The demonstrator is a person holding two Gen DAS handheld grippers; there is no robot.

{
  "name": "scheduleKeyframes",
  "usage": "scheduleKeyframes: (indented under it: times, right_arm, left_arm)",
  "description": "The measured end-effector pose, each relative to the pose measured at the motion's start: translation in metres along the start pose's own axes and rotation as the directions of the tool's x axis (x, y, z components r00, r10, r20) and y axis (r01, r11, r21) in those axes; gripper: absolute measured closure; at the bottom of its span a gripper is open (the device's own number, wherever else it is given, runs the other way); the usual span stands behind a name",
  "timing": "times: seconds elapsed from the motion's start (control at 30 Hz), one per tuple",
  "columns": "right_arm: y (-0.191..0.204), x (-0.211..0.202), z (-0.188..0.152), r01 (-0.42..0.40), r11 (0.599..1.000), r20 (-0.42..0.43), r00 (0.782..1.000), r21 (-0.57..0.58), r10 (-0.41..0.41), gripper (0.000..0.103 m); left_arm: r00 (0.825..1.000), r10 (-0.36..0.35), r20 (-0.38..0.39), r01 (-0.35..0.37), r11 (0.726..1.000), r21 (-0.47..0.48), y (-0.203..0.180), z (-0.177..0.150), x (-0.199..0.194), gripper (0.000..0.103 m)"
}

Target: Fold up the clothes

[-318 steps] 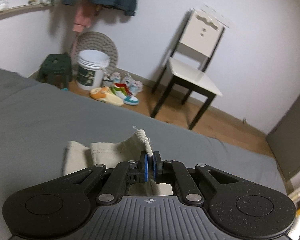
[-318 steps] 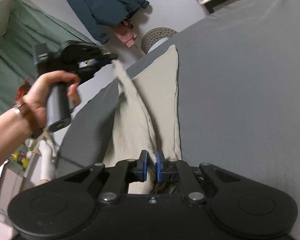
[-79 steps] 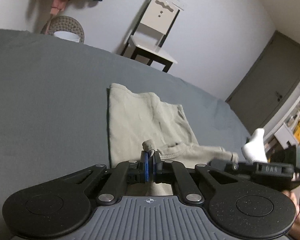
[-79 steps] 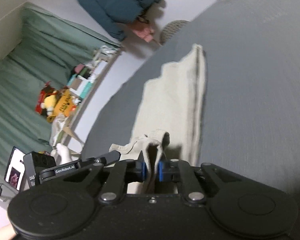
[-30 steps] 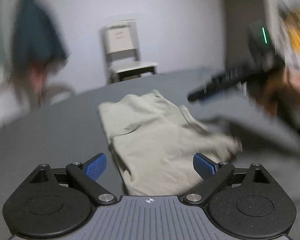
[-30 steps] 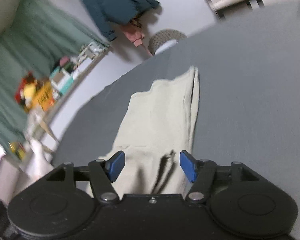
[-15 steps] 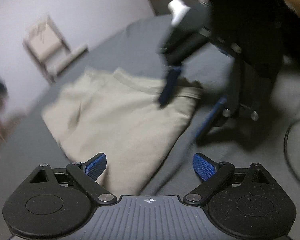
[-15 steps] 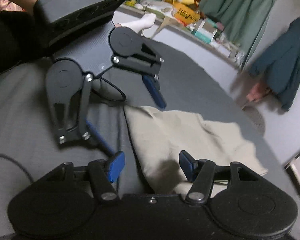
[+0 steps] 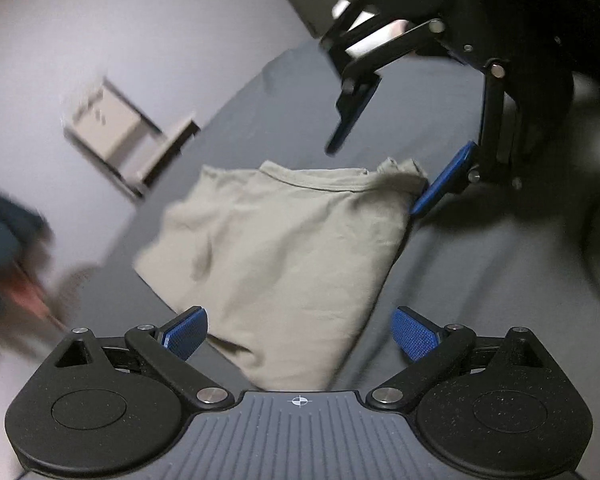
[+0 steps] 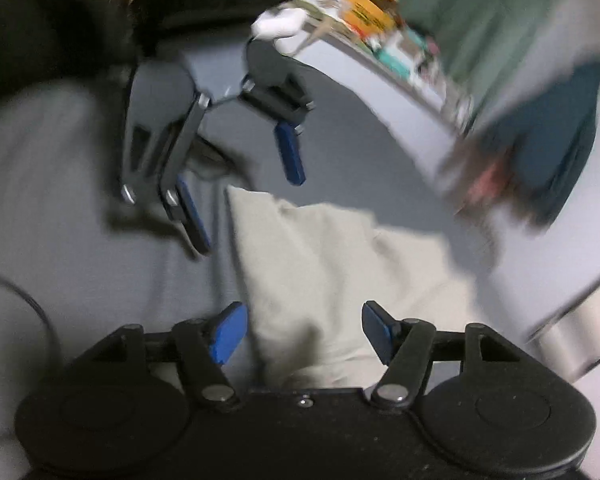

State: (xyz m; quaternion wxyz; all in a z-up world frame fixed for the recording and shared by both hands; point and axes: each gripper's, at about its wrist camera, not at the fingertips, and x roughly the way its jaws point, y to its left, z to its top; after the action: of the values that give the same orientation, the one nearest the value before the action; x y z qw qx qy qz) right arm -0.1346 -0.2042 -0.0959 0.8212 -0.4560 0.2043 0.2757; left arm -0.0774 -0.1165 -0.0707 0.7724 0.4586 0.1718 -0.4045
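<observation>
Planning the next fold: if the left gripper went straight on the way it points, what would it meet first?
Most likely the beige shirt, lying between the open left gripper fingers and ahead; the right gripper hovers beyond it. Depth is unclear.

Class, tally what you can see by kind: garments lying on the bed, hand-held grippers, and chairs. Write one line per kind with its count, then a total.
Beige folded T-shirt on the grey bed sheet: 1
Hand-held grippers, left hand-held gripper and right hand-held gripper, both open: 2
White chair, blurred: 1
Total: 4
</observation>
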Motion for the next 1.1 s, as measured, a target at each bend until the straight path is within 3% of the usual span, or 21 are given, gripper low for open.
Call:
scheduleKeyframes:
  times: [0.13, 0.27, 0.37, 0.5, 0.63, 0.73, 0.8, 0.9, 1.0, 1.1]
  right_arm:
    - [0.026, 0.017, 0.002, 0.021, 0.98, -0.094, 0.995, -0.197, -0.04, 0.044]
    - [0.046, 0.035, 0.009, 0.099, 0.954, -0.118, 0.984, -0.283, -0.137, 0.043]
    - [0.055, 0.042, 0.01, 0.142, 0.928, -0.086, 0.98, -0.345, -0.181, 0.045]
    - [0.042, 0.041, 0.014, 0.188, 0.941, -0.064, 0.975, -0.283, -0.214, 0.052]
    - [0.032, 0.037, 0.017, 0.213, 0.952, -0.048, 0.972, -0.222, -0.229, 0.058]
    - [0.025, 0.034, 0.018, 0.23, 0.957, -0.038, 0.97, -0.176, -0.24, 0.065]
    - [0.02, 0.032, 0.019, 0.241, 0.96, -0.031, 0.968, -0.145, -0.248, 0.069]
    - [0.013, 0.029, 0.02, 0.255, 0.961, -0.024, 0.966, -0.104, -0.259, 0.071]
    - [0.007, 0.025, 0.019, 0.263, 0.962, -0.024, 0.964, -0.078, -0.265, 0.072]
    - [0.001, 0.021, 0.017, 0.27, 0.961, -0.024, 0.962, -0.052, -0.271, 0.072]
  left_arm:
    - [1.0, 0.004, 0.004, -0.005, 0.999, 0.053, 0.002, 0.019, 0.006, 0.004]
    - [1.0, 0.029, -0.008, -0.028, 0.995, 0.099, 0.006, 0.029, 0.016, 0.004]
    - [1.0, 0.019, -0.013, -0.017, 0.99, 0.14, 0.003, 0.033, 0.023, 0.004]
    - [0.999, 0.048, -0.02, -0.043, 0.977, 0.211, -0.005, 0.038, 0.032, 0.004]
    - [0.993, 0.104, -0.062, -0.078, 0.944, 0.321, -0.017, 0.04, 0.045, 0.004]
    - [0.992, 0.104, -0.071, -0.078, 0.948, 0.309, -0.016, 0.043, 0.047, 0.005]
    - [0.992, 0.097, -0.085, -0.07, 0.959, 0.273, -0.013, 0.045, 0.045, 0.014]
    - [0.986, 0.09, -0.143, -0.055, 0.972, 0.23, -0.007, 0.044, 0.05, 0.056]
    - [0.98, 0.092, -0.179, -0.059, 0.982, 0.181, 0.001, 0.043, 0.056, 0.084]
    - [0.981, 0.105, -0.164, -0.087, 0.99, 0.109, 0.011, 0.043, 0.053, 0.091]
